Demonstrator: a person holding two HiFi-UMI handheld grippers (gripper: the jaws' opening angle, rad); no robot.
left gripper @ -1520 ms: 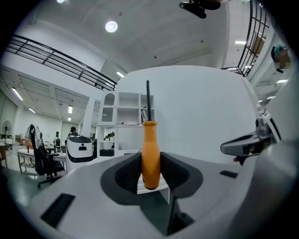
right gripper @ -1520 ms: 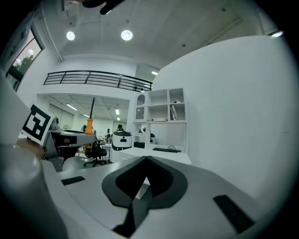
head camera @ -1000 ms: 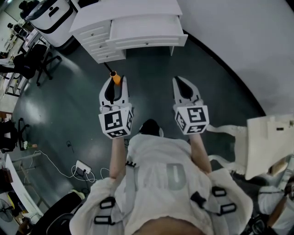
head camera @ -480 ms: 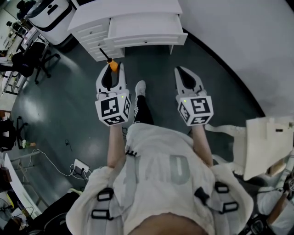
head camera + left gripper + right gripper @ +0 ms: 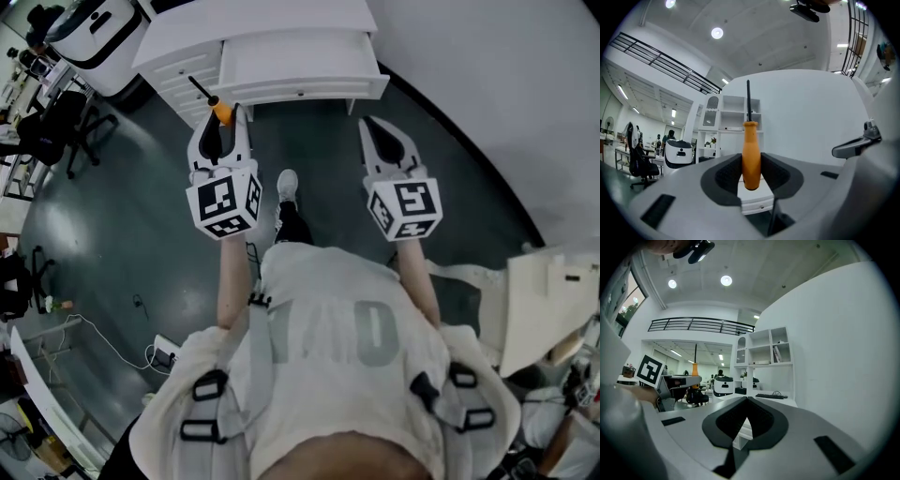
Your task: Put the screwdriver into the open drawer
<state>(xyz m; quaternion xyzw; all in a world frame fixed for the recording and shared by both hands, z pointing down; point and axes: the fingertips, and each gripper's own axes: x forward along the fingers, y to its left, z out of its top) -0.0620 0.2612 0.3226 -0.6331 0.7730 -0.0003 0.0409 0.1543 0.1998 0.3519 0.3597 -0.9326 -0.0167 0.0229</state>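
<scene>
The left gripper (image 5: 221, 122) is grasping the orange-handled, dark-shafted screwdriver (image 5: 751, 154) upright in its fingers, just near the open white drawer (image 5: 300, 58), while the right gripper's (image 5: 376, 127) fingers are pressing together.

The head view looks steeply down from above the person, with the open drawer (image 5: 298, 64) at its top edge, well below the lens. The left gripper view rides on the left gripper (image 5: 751, 160), just behind its jaws, and faces level toward that drawer from fairly near. The right gripper view looks level along the right gripper (image 5: 747, 400); the white front under its jaw tips is probably the same drawer. It also catches the left gripper, left of the drawer.
</scene>
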